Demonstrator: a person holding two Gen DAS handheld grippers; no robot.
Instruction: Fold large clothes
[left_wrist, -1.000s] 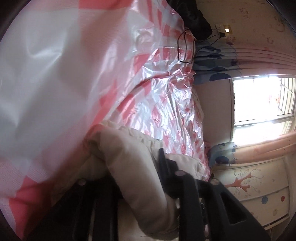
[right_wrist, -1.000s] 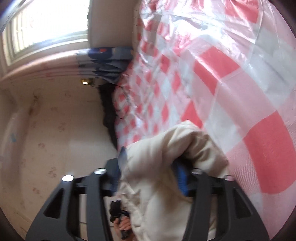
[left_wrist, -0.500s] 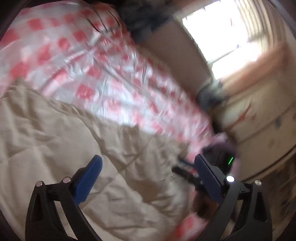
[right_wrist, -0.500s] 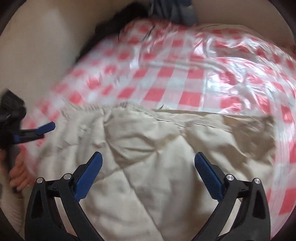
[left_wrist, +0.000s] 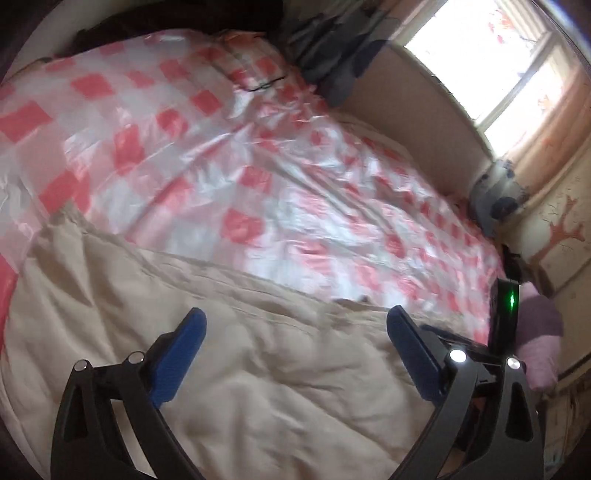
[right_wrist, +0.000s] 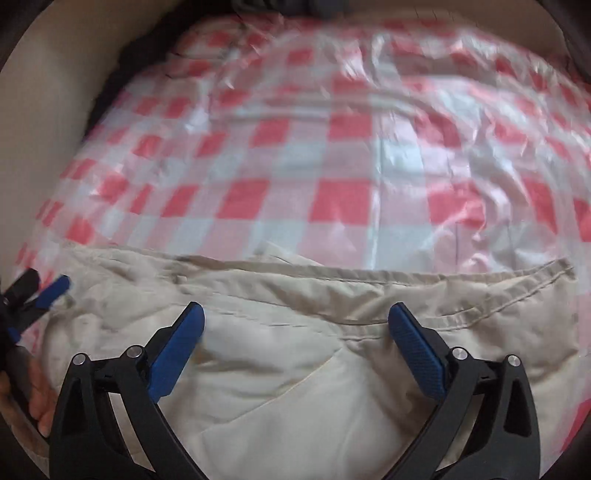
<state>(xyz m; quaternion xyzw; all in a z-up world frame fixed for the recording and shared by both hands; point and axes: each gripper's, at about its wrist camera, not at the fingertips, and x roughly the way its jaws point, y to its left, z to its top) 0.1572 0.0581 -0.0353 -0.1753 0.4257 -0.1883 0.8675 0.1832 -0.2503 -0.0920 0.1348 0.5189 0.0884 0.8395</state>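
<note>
A beige padded garment (left_wrist: 258, 369) lies spread across the near part of a bed covered by a red-and-white checked plastic sheet (left_wrist: 221, 166). My left gripper (left_wrist: 295, 314) hovers over it, jaws wide open and empty. In the right wrist view the garment (right_wrist: 295, 369) shows a stitched hem along its far edge and a diagonal seam. My right gripper (right_wrist: 295, 309) hangs above it, open, with nothing between the blue pads. At that view's left edge the left gripper (right_wrist: 40, 295) shows with a hand (right_wrist: 33, 398) on its handle. The checked sheet (right_wrist: 332, 166) fills the far half.
Dark clothes (left_wrist: 332, 55) are piled at the bed's far end below a bright window (left_wrist: 498, 62). A grey plush toy (left_wrist: 498, 199) and a cabinet with a painted tree (left_wrist: 561, 236) stand at the right. A pink sleeve (left_wrist: 539, 332) and a device with a green light (left_wrist: 511, 299) sit at the right.
Both grippers held bunched beige fabric a second ago; they have let go, opened wide, rolled upright and drawn back. The garment now lies flat on the bed.
</note>
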